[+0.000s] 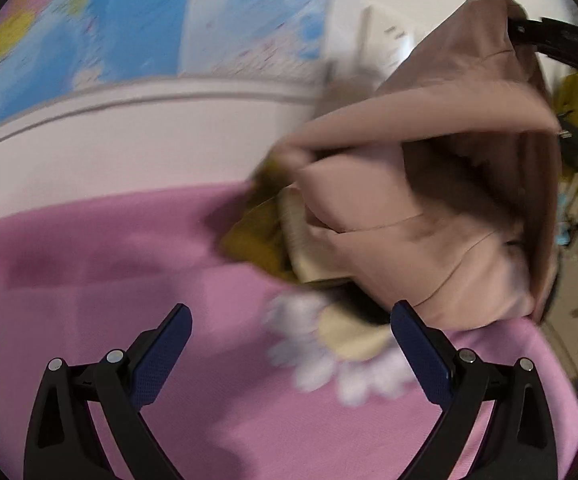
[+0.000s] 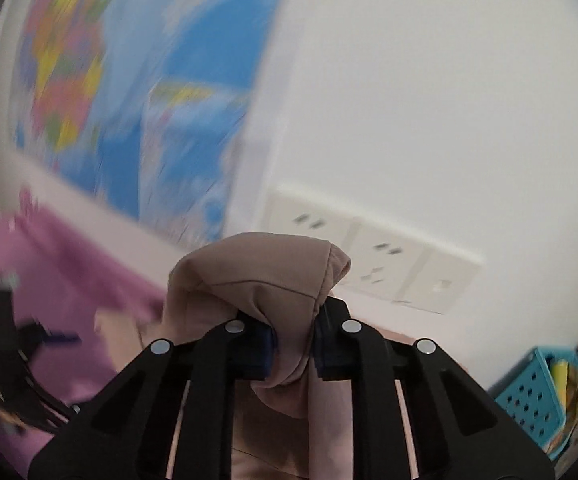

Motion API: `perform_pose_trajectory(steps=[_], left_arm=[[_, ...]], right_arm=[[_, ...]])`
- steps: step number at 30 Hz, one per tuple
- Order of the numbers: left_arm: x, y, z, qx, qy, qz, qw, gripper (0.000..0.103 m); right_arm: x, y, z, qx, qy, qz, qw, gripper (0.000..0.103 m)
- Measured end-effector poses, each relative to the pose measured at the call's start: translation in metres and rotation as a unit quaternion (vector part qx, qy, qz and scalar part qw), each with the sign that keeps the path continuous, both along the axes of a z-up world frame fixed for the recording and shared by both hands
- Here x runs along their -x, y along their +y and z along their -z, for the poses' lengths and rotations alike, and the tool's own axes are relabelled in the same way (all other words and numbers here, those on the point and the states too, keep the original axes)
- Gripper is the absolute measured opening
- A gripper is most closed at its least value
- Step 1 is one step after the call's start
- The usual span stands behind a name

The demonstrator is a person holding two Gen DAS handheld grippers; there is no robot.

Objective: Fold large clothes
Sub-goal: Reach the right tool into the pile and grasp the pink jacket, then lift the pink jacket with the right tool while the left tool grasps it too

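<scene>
One beige garment [image 2: 265, 280] pinched in right claw [image 2: 293, 348], left claw [image 1: 289, 352] empty.

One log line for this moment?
right tool: shut on beige garment, lifted | left tool: open, empty | below: pink blanket

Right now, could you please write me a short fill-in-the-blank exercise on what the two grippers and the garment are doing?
1. The right gripper is shut on the ____ garment.
2. The left gripper is ____, with nothing between its fingers.
3. The garment hangs above a ____ blanket.
4. On the wall behind hangs a colourful ____.

Missing words: beige-pink; open; pink; map
</scene>
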State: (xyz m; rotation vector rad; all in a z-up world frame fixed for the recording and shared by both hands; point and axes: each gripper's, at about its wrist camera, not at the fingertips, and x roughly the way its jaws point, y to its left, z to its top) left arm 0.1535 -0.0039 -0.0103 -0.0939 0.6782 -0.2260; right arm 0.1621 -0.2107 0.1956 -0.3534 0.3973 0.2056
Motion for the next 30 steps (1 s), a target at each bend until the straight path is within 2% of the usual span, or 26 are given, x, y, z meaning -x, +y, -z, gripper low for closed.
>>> perform_pose_trajectory(steps=[1,5,10,11,12,13,14,16,17,18,19,21,23,26,30], left_arm=[[0.001,-0.004,-0.005,0.019,-0.012,0.030,0.9993,0.096],[-0.005,-0.022,-0.008,0.059,-0.026,0.093,0.9935,0.096],[-0.037,-0.052,-0.001,0.068,-0.019,0.097,0.9928,0.095],[-0.043,-0.057,0.002,0.074,-0.016,0.098,0.9923,0.085],[-0.046,-0.060,0.005,0.070,-0.014,0.089,0.9935,0.057],[-0.050,-0.067,0.006,0.061,-0.009,0.101,0.9929,0.022],[-0.054,-0.074,0.007,0.049,0.009,0.101,0.9936,0.017],[-0.050,-0.075,-0.003,0.055,-0.010,0.095,0.9939,0.012],[-0.048,-0.075,-0.012,0.042,-0.008,0.042,0.9982,0.011],[-0.046,-0.074,-0.023,0.051,-0.017,0.042,0.9977,0.011],[-0.043,-0.070,-0.043,0.076,-0.028,0.049,0.9955,0.010],[-0.037,-0.067,-0.083,0.092,-0.057,0.059,0.9924,0.010],[-0.028,-0.067,-0.124,0.082,-0.098,0.054,0.9903,0.010],[-0.002,-0.054,-0.192,0.083,-0.163,0.036,0.9825,0.010],[0.071,-0.031,-0.279,0.050,-0.251,0.017,0.9665,0.010]], right_arm=[[0.002,-0.007,-0.006,-0.008,-0.004,0.005,1.000,0.015],[0.012,-0.030,-0.032,-0.038,-0.017,0.015,0.999,0.015],[0.024,-0.046,-0.040,-0.075,-0.030,0.021,0.997,0.014],[0.025,-0.046,-0.041,-0.081,-0.030,0.021,0.996,0.014],[0.030,-0.050,-0.043,-0.083,-0.033,0.026,0.996,0.014],[0.035,-0.053,-0.044,-0.081,-0.036,0.028,0.996,0.014],[0.041,-0.057,-0.047,-0.082,-0.038,0.030,0.995,0.014],[0.051,-0.062,-0.054,-0.086,-0.044,0.036,0.995,0.013],[0.060,-0.066,-0.060,-0.092,-0.050,0.040,0.994,0.013],[0.072,-0.070,-0.070,-0.098,-0.060,0.042,0.993,0.013],[0.081,-0.074,-0.078,-0.101,-0.068,0.046,0.992,0.013],[0.106,-0.078,-0.100,-0.111,-0.090,0.046,0.989,0.013],[0.147,-0.078,-0.133,-0.126,-0.128,0.035,0.983,0.012],[0.203,-0.071,-0.170,-0.126,-0.172,0.017,0.977,0.012],[0.273,-0.056,-0.199,-0.124,-0.200,-0.012,0.972,0.012]])
